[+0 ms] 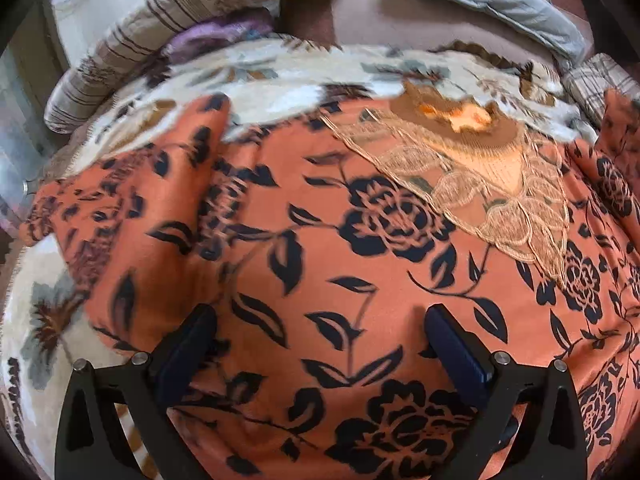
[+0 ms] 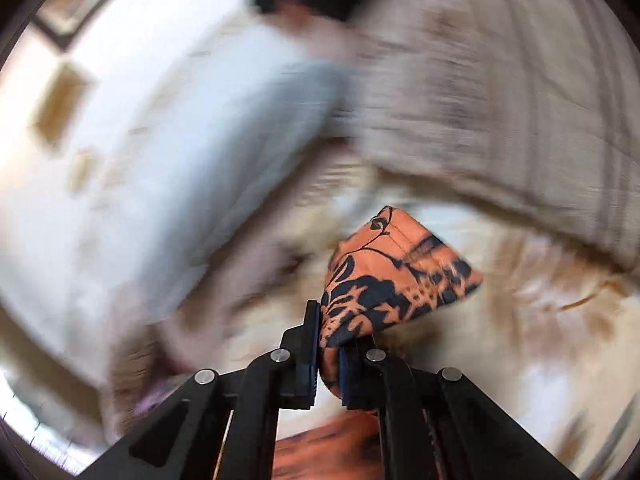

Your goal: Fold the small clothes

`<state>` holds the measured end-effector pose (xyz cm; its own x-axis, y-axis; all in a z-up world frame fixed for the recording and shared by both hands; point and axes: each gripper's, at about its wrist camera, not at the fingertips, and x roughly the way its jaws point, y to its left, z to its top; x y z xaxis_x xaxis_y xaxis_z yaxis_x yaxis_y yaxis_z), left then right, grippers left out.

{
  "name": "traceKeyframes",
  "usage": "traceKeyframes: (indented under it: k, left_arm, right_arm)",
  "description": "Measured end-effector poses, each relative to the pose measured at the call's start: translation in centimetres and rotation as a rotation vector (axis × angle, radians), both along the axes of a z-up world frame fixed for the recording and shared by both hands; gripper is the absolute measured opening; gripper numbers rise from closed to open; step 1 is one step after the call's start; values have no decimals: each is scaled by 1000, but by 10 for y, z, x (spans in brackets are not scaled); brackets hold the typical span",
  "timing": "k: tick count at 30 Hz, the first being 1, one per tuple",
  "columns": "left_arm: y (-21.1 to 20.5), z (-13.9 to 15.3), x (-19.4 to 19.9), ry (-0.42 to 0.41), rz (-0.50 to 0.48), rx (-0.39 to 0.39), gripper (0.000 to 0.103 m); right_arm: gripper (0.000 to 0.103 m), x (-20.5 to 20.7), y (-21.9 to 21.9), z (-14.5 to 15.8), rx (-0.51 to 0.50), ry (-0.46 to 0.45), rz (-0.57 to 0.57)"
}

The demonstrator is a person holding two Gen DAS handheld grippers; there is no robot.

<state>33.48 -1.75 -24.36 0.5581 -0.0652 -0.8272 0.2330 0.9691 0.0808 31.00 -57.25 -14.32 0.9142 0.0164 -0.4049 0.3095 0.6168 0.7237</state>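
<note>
Across the floral blanket (image 1: pixel 280 76), orange garment (image 1: pixel 320 240) spread flat beneath wide-open, empty left gripper (image 1: pixel 320 344). Right gripper (image 2: pixel 329 360) clamped on its lifted corner; best carried over low and square.

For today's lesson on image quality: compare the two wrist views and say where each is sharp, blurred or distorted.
Left wrist view: mostly sharp, the orange floral garment readable, slight smear at the fisheye-curved edges. Right wrist view: heavy motion blur across the background, only the right gripper and the pinched garment corner between its jaws stay fairly crisp.
</note>
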Motion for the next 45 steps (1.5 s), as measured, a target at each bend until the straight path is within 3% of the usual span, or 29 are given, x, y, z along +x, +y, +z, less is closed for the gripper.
traceKeyframes:
  k: [4,7,10,13,17,20,22,24,25,29,31,33,35,39,43,44,45]
  left_arm:
    - [19,22,-2,-82,52,-31,103]
    - [38,34,-1,-101,96,-78,103]
    - [55,40,3,-104,148,-119,103]
    - [69,42,4,-102,185,-143,103]
    - [78,45,1,-138,202,-151,103]
    - [76,46,2,-142,186,-180,103]
    - [70,47,2,-133,160,-212,103]
    - [59,48,-1,-135,107,-236,103]
    - [54,49,-3,-140,78,-240,103]
    - [23,56,-20,-165,-13,-217,103]
    - [2,59,-27,-187,-27,-169,103]
    - [-16,59,-29,-171,-44,-148,103]
    - [-40,58,-28,-147,-35,-124,103]
    - [-77,52,-23,-111,-14,-86,103]
    - [-96,40,-14,-92,27,-27,103]
    - [-98,38,-12,-92,34,-15,100]
    - [-101,35,-10,-89,44,0,88]
  right_arm:
    - [8,10,102,31,-5,-76,234]
    - [8,16,183,22,-7,-33,399]
    - [12,29,243,-4,4,55,508]
    - [13,50,299,-48,38,231,653]
    - [15,50,336,-83,59,428,765]
    - [20,33,335,-86,96,451,814]
    - [32,23,332,-79,118,437,817]
    - [86,5,319,-70,167,408,805]
    - [90,-2,309,-63,193,379,776]
    - [89,-26,259,-49,224,308,550]
    - [84,-27,224,-60,304,299,402]
    - [65,-28,200,-74,393,314,324]
    - [53,-25,189,-86,436,345,269]
    - [51,-17,182,-83,376,397,238]
    - [51,-17,170,-87,441,394,236]
    - [51,-19,165,-88,454,397,239]
    - [51,-18,163,-89,460,402,242]
